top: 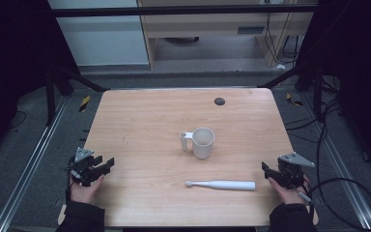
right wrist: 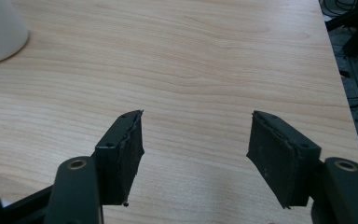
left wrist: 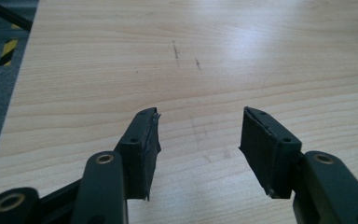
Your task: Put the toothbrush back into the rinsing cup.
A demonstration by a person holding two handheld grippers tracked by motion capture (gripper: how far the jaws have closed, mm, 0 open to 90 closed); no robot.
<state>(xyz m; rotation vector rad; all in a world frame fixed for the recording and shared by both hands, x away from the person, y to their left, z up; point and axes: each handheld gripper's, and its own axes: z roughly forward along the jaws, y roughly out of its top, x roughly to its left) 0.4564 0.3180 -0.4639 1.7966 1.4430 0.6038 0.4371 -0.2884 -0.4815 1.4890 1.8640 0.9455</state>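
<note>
Wooden table (top: 140,121) stands on grey carpet (top: 24,130).

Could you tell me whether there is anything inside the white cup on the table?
In the high view the white cup stands upright, and the part of its inside that shows through the mouth looks empty. Its near wall hides the bottom. The toothbrush lies on the table, apart from it.

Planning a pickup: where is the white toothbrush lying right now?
In the high view, the white electric toothbrush lies flat on the wooden table, just in front of the white cup.

Left gripper (top: 107,164) and right gripper (top: 265,168) rest low, jaws spread wide.
</note>
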